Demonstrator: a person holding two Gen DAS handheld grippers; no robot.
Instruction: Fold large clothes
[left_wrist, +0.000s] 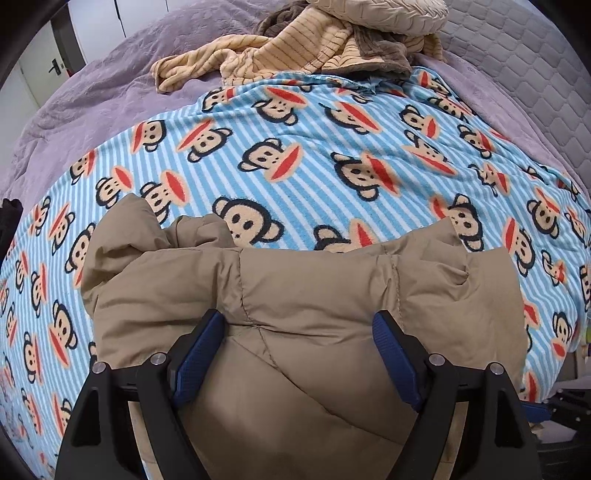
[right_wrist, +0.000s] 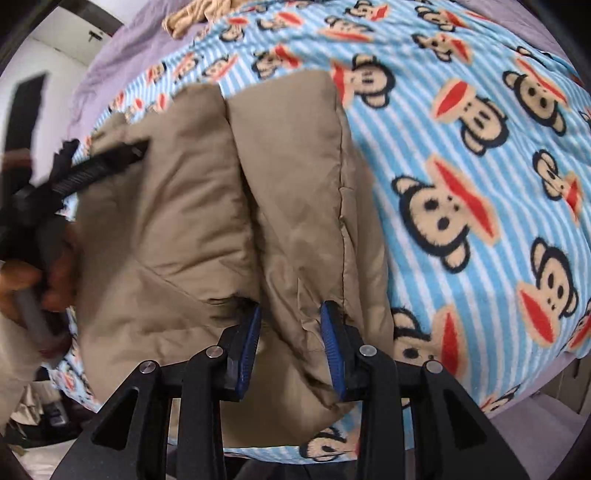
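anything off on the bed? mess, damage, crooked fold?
No damage or spill visible. The tan padded jacket lies bunched rather than flat on the monkey-print blanket, its far edge lumpy and uneven. Behind it, a striped cream blanket sits in a loose heap. The right gripper pinches a jacket fold.

right tongs (right_wrist: 290, 345) | pinching tan jacket (right_wrist: 207, 206) fold | on monkey blanket (right_wrist: 461, 184)

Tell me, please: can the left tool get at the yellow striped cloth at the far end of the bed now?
Probably not from here. The left tool stands open over the tan padded jacket, while the yellow striped cloth lies far beyond, across the monkey-print blanket. Nothing blocks the way; it is simply far off.
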